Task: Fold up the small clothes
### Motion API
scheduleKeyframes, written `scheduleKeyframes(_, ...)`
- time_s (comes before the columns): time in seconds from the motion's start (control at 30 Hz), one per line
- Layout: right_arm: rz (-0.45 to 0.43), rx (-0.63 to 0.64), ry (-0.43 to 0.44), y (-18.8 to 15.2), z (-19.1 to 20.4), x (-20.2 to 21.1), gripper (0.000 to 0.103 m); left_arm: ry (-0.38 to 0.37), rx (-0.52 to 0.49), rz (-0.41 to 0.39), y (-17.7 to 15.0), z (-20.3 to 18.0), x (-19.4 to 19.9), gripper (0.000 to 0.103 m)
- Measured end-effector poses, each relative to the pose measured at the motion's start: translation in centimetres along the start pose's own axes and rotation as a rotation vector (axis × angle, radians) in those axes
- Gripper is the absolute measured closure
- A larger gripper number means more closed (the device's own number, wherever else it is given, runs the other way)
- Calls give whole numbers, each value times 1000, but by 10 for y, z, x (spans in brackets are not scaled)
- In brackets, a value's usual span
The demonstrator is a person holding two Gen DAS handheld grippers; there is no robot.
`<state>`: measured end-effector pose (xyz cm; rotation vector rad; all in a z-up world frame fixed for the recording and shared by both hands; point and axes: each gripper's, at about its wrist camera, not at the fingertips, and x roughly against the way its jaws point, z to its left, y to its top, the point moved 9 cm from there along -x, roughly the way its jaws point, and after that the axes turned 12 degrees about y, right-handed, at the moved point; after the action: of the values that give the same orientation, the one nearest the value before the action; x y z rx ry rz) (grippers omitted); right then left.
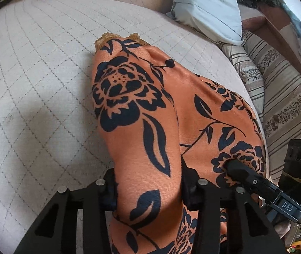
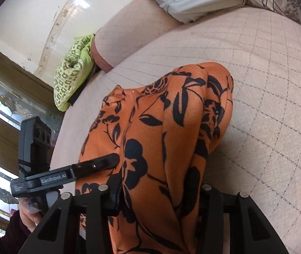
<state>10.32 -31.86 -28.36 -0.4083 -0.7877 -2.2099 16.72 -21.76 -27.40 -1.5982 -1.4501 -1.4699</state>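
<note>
A quilted beige mattress [image 1: 34,84] with a stitched diamond pattern fills most of both views, with a pale blue pillow [image 1: 207,8] and a striped floral cushion [image 1: 277,97] at its far edge and a bundled green patterned cloth [image 2: 72,74] off one corner. On it, and partly lifted off it, is the task's thing: an orange garment with a black floral print [image 1: 142,110], bunched into soft vertical folds, its far end with a lacy tan hem [image 1: 116,37] draped down onto the mattress. The left gripper [image 1: 148,192] has its jaws pinching a thick gather of the orange fabric, which bulges up between them; the right gripper [image 2: 156,190] pinches another gather of the same garment close by, so each gripper shows in the other's view, touching the cloth. A hand [image 2: 28,213] in a dark sleeve shows beneath the left gripper's body (only an edge of it is visible). As a judgement, the folding is at an early stage: the garment is gripped and raised but neither spread flat nor creased, so laying it out, folding it over and setting it down all seem left to do.
</note>
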Motion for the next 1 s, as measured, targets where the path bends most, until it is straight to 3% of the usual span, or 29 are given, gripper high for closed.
scheduleKeyframes(0.13,-41,29,3,2,16,3,60,30,-1,-29,-1,12,16,60)
scheduleKeyframes(0.37,-105,102,46,11,61,-9,61,122,-3,-156,22,50,73,60)
scheduleKeyframes(0.57,-101,131,126,25,100,-48,61,214,38,-207,43,100,99,60)
scheduleKeyframes(0.7,-52,73,180,32,102,-90,61,305,72,-206,47,132,88,58)
scheduleKeyframes(0.8,8,-9,115,28,81,-126,51,380,100,-131,44,149,46,50)
scheduleKeyframes(0.83,53,-46,55,21,67,-140,48,407,113,-114,40,156,34,40)
scheduleKeyframes(0.87,92,-70,-2,14,56,-151,37,411,124,-137,38,161,31,38)
scheduleKeyframes(1.0,84,-24,-32,12,62,-145,34,412,121,-186,31,163,50,36)
